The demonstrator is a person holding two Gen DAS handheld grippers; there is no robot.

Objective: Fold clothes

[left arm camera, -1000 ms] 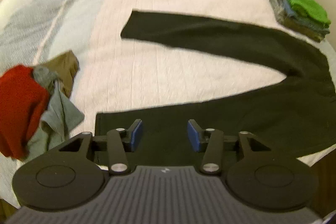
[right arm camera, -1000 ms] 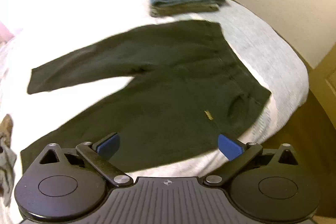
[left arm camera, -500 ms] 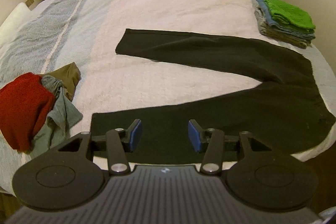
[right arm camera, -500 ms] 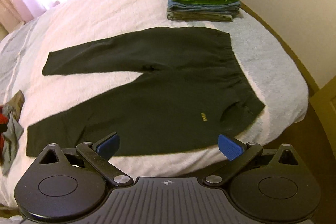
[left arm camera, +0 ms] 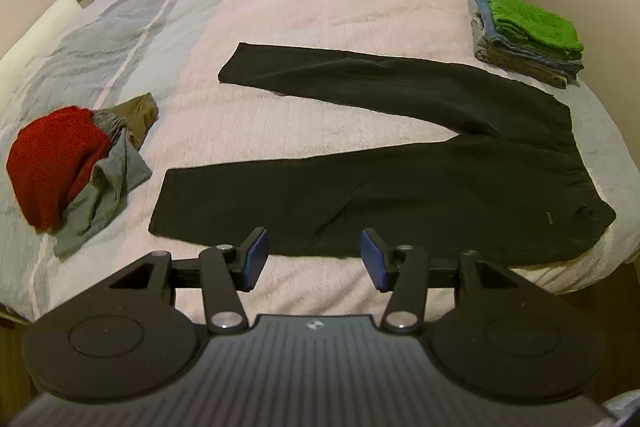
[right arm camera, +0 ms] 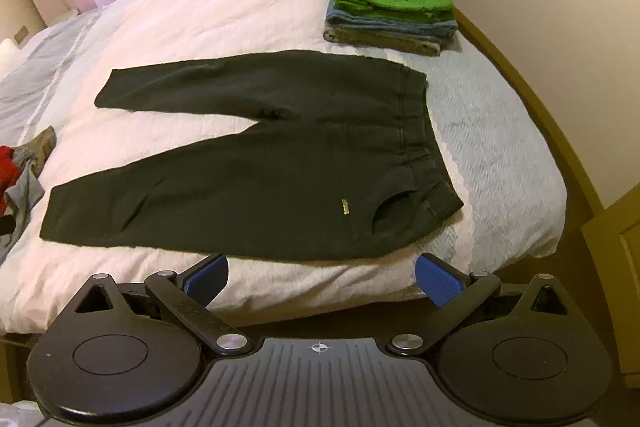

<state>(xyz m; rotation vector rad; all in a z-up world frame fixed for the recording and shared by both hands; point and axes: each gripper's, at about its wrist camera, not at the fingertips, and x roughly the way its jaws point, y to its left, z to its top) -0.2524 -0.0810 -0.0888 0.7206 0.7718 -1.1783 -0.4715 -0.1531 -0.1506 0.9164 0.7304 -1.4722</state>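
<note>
Sunlit curtains back the bed (left arm camera: 320, 7), where our dark trousers (right arm camera: 260, 163) lie spread flat, legs splayed toward the left, waistband toward the right near the folded stack (right arm camera: 392, 11). An unfolded heap (left arm camera: 72, 163) sits at the left. Our left tool (left arm camera: 314, 259) hovers part open above the near leg; our right tool (right arm camera: 320, 277) hangs wide open off the bed's near edge; neither holds anything. We judge the knit soft, limp and light, best pinched at hem and waistband corners. Open bedding lies beyond the far leg.
</note>
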